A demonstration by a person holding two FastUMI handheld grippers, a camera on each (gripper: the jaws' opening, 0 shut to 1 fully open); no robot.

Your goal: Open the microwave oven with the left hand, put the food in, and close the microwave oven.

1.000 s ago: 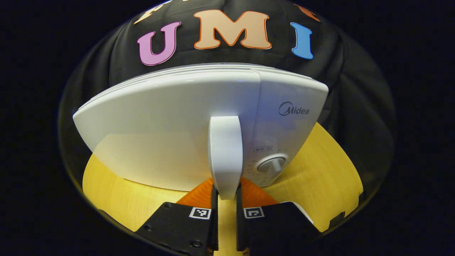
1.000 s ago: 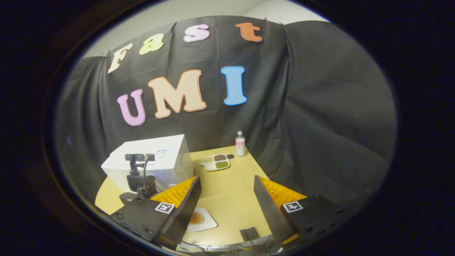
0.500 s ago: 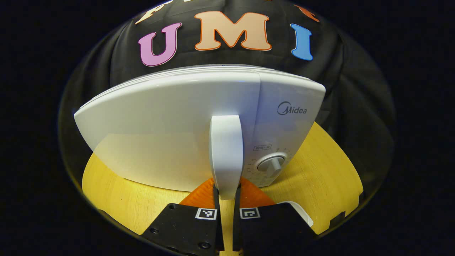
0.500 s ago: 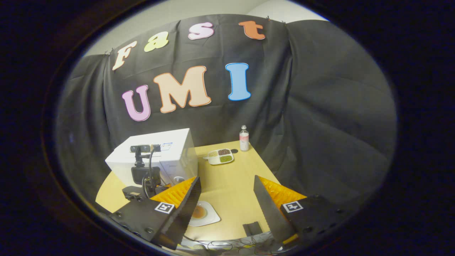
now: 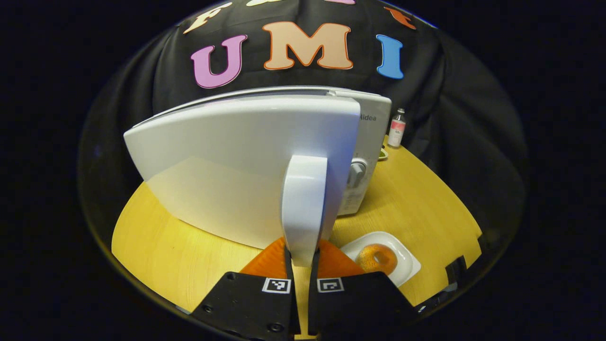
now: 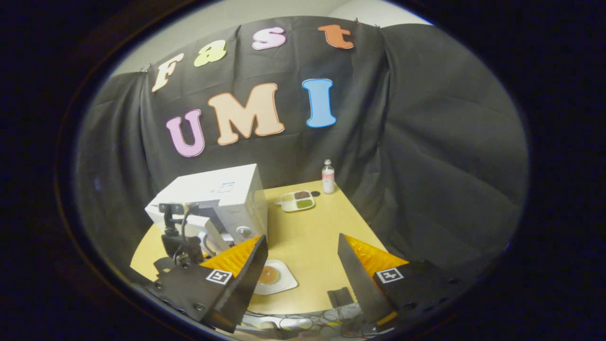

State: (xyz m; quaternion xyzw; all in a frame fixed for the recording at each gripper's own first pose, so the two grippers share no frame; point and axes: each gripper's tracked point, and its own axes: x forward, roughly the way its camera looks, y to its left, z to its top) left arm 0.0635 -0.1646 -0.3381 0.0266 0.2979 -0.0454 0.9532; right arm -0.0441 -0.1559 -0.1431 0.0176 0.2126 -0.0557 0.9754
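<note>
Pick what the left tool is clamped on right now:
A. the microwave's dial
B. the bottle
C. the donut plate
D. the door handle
D: in the left gripper view the left tool has both fingers pressed on the white door handle, with the door swung ajar from the microwave.

Left tool [image 5: 301, 265]: black blocky body, screws along the lower edge, one square black-and-white marker on each half. Right tool [image 6: 303, 265]: matching black body, screws, one square marker per half, saw-toothed inner finger edges.
</note>
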